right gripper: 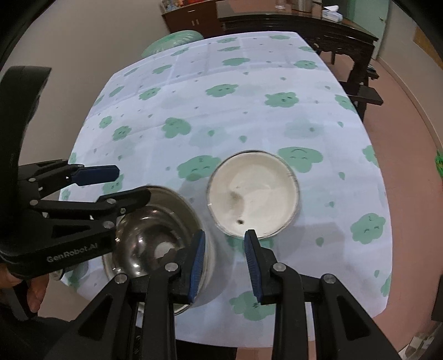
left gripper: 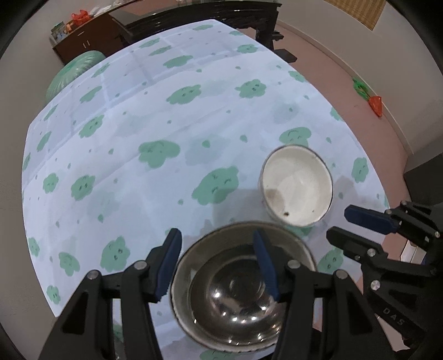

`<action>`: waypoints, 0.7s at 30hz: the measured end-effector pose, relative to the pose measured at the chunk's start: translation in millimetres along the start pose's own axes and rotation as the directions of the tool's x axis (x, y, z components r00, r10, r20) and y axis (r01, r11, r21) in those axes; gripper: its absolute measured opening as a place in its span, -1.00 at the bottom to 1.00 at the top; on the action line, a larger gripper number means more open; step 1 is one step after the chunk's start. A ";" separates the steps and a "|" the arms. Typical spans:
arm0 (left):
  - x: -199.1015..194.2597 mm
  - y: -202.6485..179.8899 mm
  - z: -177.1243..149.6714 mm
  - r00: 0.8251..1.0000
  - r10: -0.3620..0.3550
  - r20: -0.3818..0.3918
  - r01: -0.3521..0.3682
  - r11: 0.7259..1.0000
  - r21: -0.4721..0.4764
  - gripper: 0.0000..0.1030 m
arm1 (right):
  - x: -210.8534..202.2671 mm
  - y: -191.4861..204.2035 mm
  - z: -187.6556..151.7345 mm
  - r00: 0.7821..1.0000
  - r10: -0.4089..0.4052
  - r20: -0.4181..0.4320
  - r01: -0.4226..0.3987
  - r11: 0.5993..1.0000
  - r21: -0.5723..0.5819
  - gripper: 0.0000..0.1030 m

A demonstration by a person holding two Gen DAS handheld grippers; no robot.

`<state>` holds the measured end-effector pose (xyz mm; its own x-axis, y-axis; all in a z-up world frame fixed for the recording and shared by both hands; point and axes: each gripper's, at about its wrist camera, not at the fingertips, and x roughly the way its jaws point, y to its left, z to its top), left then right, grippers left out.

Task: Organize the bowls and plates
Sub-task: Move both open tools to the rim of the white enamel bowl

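A steel bowl stands on the clouded tablecloth near the front edge; it also shows in the right wrist view. My left gripper is open, its fingers straddling the bowl's left rim, one outside and one inside. A white bowl with a dark speck stands just right of it; it shows in the right wrist view too. My right gripper is open and empty, hovering just in front of the white bowl's near rim, between the two bowls.
The table wears a white cloth with green clouds. A green stool and dark wooden furniture stand beyond its far edge. The pink floor lies to the right.
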<state>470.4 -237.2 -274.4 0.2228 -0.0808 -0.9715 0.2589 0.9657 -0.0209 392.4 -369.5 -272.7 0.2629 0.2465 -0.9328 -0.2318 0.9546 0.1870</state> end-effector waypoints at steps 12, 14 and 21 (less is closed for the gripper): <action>20.1 -19.1 27.1 1.000 0.004 -0.024 -0.003 0.999 0.042 0.05 | 13.1 -34.2 9.3 1.000 -0.026 -0.017 0.027 0.999 0.046 -0.38; 24.5 -21.7 30.4 1.000 0.004 -0.031 -0.002 0.999 0.047 0.05 | 15.4 -38.6 10.2 0.999 -0.029 -0.020 0.030 0.998 0.051 -0.38; 39.2 -27.3 36.7 0.998 0.003 -0.056 0.001 0.998 0.061 0.05 | 27.4 -54.8 12.1 0.998 -0.041 -0.037 0.044 0.996 0.080 -0.38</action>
<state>506.6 -275.8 -303.3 0.1708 -0.0644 -0.9832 0.3162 0.9487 -0.0072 423.6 -413.1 -304.8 0.2376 0.2005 -0.9505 -0.1447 0.9749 0.1694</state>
